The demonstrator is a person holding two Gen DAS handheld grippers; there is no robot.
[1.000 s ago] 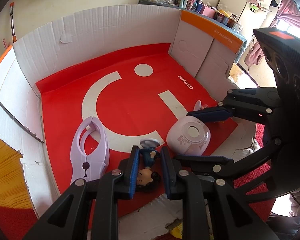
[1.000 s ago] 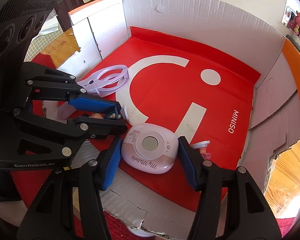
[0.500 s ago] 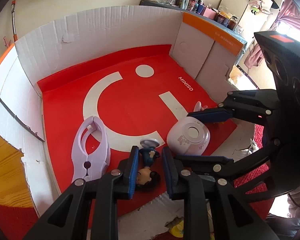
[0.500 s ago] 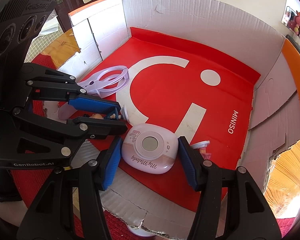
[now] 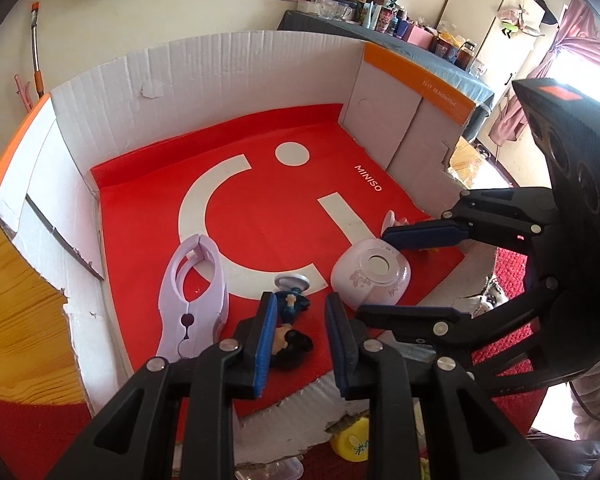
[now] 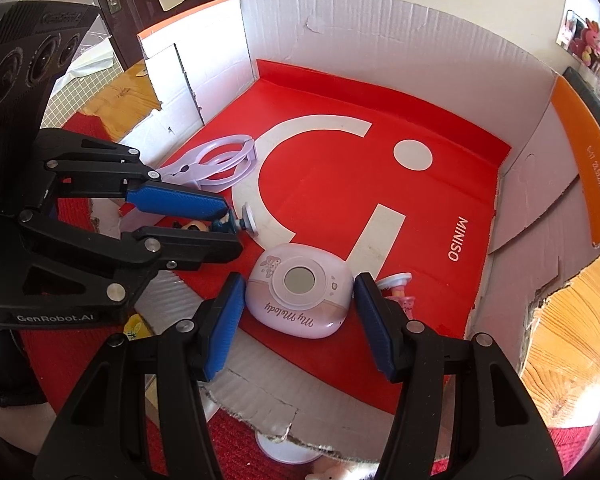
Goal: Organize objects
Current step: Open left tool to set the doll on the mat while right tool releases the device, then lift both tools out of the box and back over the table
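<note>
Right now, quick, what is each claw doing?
Left gripper: open, doll between its fingers, not gripped.
Right gripper: open, straddling the pink case, not gripping.

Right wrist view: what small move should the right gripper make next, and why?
Probably close the right gripper on the My Melody device: its pads flank it with a small gap each side, and it lies flat on the red mat.

Left hand-held gripper [image 5: 298,330] angled downward, jaws slightly parted; right hand-held gripper [image 6: 300,320] likewise, jaws wider apart.
</note>
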